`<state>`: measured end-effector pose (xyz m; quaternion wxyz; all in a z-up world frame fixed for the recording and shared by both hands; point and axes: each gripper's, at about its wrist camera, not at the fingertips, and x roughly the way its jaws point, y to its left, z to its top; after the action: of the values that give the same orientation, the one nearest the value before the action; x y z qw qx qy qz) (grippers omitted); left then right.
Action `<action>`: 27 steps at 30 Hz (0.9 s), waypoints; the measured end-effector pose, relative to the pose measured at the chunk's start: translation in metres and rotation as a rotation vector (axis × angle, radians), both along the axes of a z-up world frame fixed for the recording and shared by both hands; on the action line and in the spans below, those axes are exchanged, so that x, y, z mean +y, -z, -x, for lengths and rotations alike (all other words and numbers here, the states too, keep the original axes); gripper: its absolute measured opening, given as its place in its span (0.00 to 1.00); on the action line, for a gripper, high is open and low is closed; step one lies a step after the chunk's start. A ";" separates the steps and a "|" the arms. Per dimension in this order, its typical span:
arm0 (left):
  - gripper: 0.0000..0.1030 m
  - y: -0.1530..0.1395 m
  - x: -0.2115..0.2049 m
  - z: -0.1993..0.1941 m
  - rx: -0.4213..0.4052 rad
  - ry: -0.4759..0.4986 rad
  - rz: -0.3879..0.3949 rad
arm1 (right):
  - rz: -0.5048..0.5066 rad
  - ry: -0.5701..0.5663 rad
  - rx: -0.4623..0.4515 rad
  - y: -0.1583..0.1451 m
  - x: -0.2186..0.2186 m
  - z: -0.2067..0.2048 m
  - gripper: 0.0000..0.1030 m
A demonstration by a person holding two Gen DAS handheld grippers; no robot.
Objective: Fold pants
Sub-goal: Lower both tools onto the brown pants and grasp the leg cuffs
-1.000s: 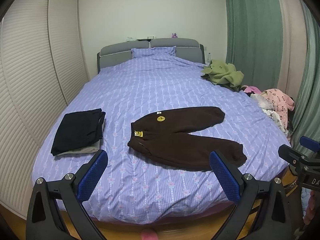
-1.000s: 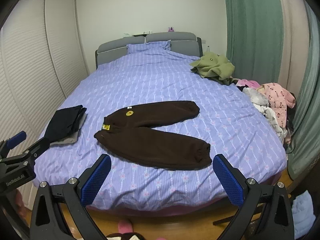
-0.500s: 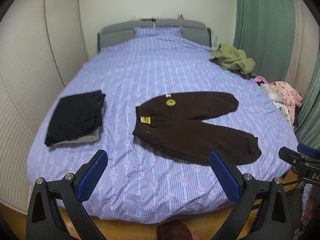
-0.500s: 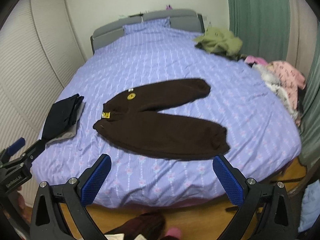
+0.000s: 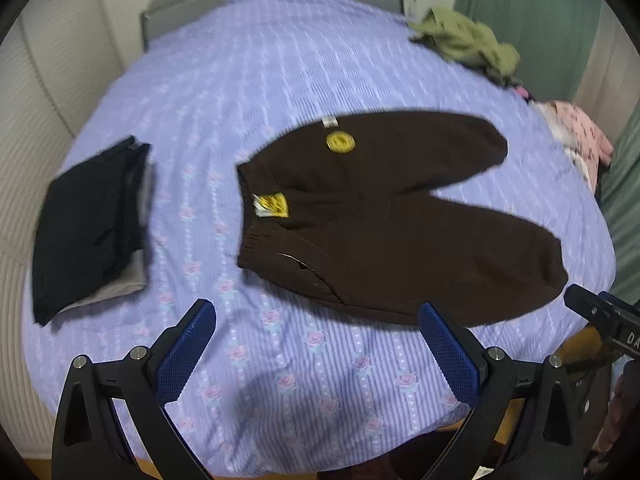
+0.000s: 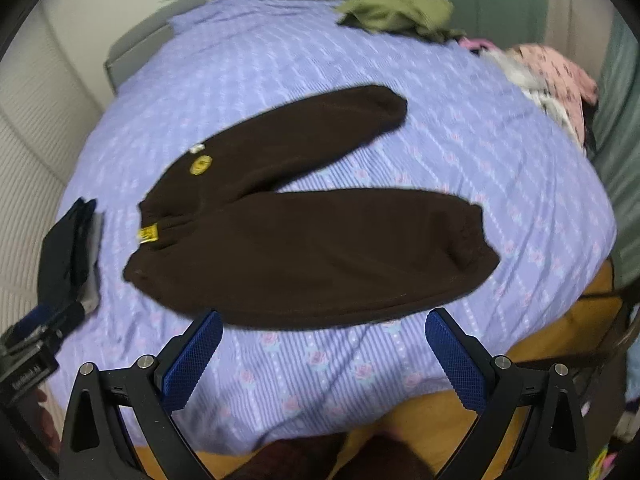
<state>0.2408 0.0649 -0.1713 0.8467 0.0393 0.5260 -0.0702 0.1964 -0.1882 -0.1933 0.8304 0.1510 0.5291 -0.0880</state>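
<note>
Closer in and lower over the bed than a second ago, with the brown pants now filling far more of both views

Left hand-held gripper (image 5: 316,342): spread wide, blue pads (image 5: 186,354) well apart, nothing between them, hovering above the near edge of the bed (image 5: 280,400), short of the pants (image 5: 384,232)

Right hand-held gripper (image 6: 322,350): likewise wide open and empty, left pad (image 6: 192,360) just at the near hem of the lower leg of the pants (image 6: 320,248), contact not clear because of blur

Pants lying flat on the purple striped bedspread (image 6: 500,152), waistband toward the left, both legs splayed apart in a V toward the right, lower leg nearest the foot of the bed; round yellow patch (image 5: 340,142) near the waist on the far leg, yellow tag (image 5: 274,205) at the waistband

Further left, apart from the pants, a folded stack of dark clothes (image 5: 88,224) on the bedspread

Far right corner near the headboard: crumpled olive garment (image 5: 468,46); beside the bed's right edge, pink clothing (image 5: 584,136) heaped against the green curtain (image 5: 532,20)
</note>
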 end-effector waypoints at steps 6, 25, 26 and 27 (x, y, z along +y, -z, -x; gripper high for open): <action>1.00 0.046 0.005 -0.038 0.161 -0.073 0.121 | -0.154 0.130 0.120 0.064 -0.031 -0.016 0.95; 0.52 0.142 -0.018 -0.082 0.415 -0.189 0.156 | -0.347 0.287 0.318 0.179 -0.093 -0.043 0.52; 0.44 0.141 -0.019 -0.081 0.420 -0.181 0.156 | -0.343 0.266 0.318 0.175 -0.092 -0.047 0.45; 0.41 0.139 -0.019 -0.080 0.424 -0.175 0.162 | -0.331 0.245 0.316 0.169 -0.092 -0.050 0.32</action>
<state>0.3208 0.0464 -0.3102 0.7205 -0.0900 0.6861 -0.0452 0.2466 -0.2801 -0.3619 0.6845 0.3322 0.6372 -0.1227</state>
